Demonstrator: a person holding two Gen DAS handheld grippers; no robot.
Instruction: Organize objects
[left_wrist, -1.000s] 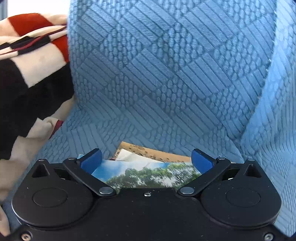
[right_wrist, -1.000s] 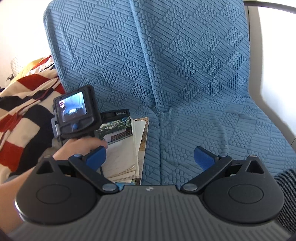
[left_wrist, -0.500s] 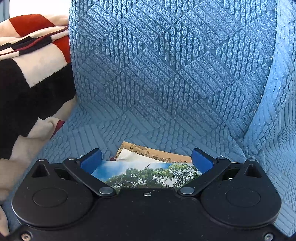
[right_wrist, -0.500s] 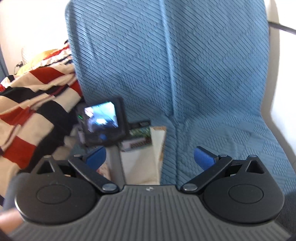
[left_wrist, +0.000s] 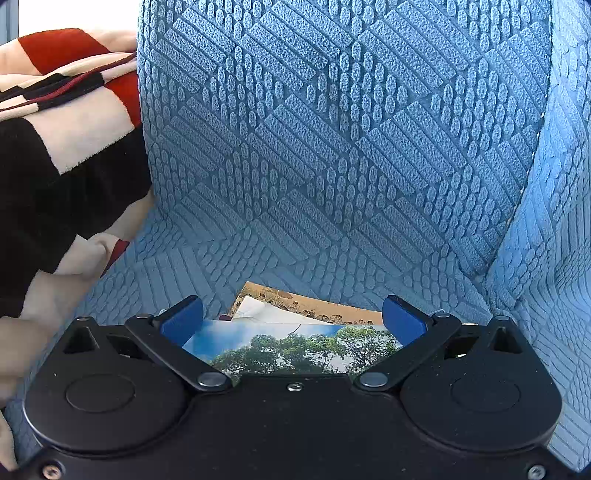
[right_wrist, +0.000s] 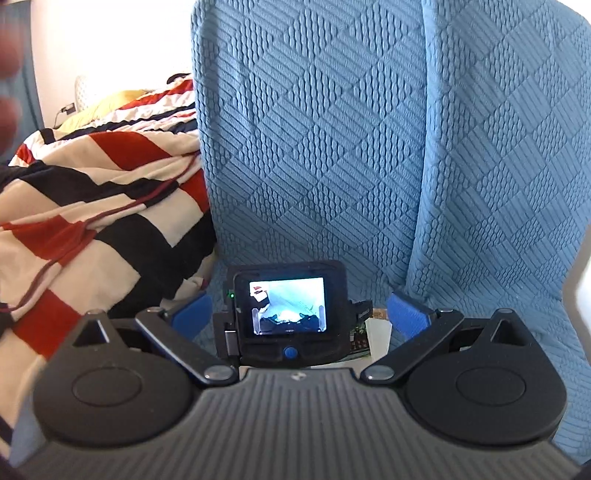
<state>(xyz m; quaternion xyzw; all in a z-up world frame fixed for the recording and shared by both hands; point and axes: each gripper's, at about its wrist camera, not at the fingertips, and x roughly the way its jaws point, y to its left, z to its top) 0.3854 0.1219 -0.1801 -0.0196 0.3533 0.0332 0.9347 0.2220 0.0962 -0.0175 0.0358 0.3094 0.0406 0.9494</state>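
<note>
A stack of booklets (left_wrist: 295, 347) lies flat on the blue sofa seat (left_wrist: 258, 251): a tree-and-sky cover on top, white and tan covers under it. My left gripper (left_wrist: 293, 319) hovers low over the stack, open, with nothing between its blue pads (left_wrist: 183, 319). In the right wrist view, my right gripper (right_wrist: 301, 314) is open and sits right behind the left device, whose lit screen (right_wrist: 288, 312) fills the gap between the fingers. Only a corner of the booklets (right_wrist: 376, 334) shows beside that device.
A red, black and cream striped blanket (right_wrist: 92, 206) is heaped on the left of the seat, also at left (left_wrist: 66, 166) in the left wrist view. The quilted blue backrest (right_wrist: 332, 129) rises close behind. A seam between cushions (left_wrist: 517, 210) runs at right.
The left gripper has edged closer to the backrest over the booklets. The right gripper has swung left and in, from beside the left device to directly behind it.
</note>
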